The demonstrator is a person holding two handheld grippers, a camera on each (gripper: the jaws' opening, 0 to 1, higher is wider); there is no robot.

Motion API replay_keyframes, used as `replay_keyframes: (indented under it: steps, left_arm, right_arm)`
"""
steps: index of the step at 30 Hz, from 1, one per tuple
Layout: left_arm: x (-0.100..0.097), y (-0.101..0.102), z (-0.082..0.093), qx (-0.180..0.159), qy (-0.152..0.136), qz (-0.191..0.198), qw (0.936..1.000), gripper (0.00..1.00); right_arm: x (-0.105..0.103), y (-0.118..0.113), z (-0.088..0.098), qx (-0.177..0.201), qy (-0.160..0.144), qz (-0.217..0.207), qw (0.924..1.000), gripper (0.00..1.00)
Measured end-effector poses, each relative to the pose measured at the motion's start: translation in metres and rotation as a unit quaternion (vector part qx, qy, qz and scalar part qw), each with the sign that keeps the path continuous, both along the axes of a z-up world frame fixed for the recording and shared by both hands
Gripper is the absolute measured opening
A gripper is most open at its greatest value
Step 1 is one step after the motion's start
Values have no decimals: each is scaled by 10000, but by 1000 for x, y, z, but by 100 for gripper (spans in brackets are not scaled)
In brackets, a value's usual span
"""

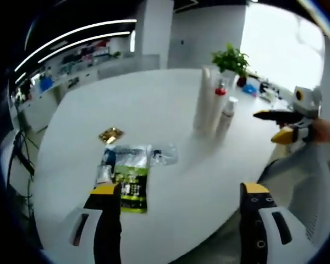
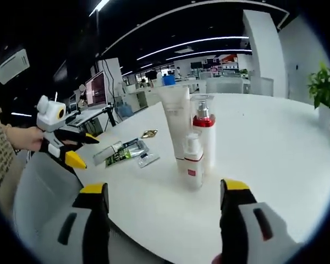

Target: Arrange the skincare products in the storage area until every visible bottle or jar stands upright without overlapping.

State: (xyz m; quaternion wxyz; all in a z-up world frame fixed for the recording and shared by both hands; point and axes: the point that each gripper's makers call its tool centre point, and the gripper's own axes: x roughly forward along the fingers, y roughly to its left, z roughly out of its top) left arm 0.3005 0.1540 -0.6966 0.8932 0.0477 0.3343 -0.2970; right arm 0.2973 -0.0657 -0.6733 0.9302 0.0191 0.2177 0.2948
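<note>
Three skincare containers stand upright close together on the white round table (image 1: 170, 99): a tall white tube (image 1: 204, 99) (image 2: 176, 118), a clear bottle with a red cap (image 1: 217, 107) (image 2: 204, 132), and a small white pump bottle (image 1: 226, 115) (image 2: 192, 162). Flat sachets (image 1: 129, 173) (image 2: 122, 151) lie on the table, with a small clear packet (image 1: 164, 154) (image 2: 147, 159) and a gold item (image 1: 111, 134) (image 2: 149, 133) beside them. My left gripper (image 1: 181, 191) (image 2: 66, 144) is open just short of the sachets. My right gripper (image 2: 165, 187) (image 1: 280, 125) is open, facing the bottles, holding nothing.
A potted plant (image 1: 231, 58) (image 2: 323, 88) stands at the table's far side, with small coloured items (image 1: 250, 88) next to it. A grey chair back (image 1: 305, 181) (image 2: 41, 192) sits at the table's near edge. Desks and monitors (image 2: 96, 88) fill the room behind.
</note>
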Motion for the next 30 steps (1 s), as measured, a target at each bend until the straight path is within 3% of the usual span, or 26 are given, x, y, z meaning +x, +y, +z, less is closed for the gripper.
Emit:
replay_keyframes:
  steps: [18, 30]
  left_arm:
    - [-19, 33, 12, -112, 18, 407, 9991, 95]
    - [-17, 44, 20, -172, -64, 667, 9976, 96]
  right_arm:
    - [-5, 9, 22, 121, -172, -55, 9998, 90]
    - [-8, 11, 21, 92, -172, 4, 9998, 91]
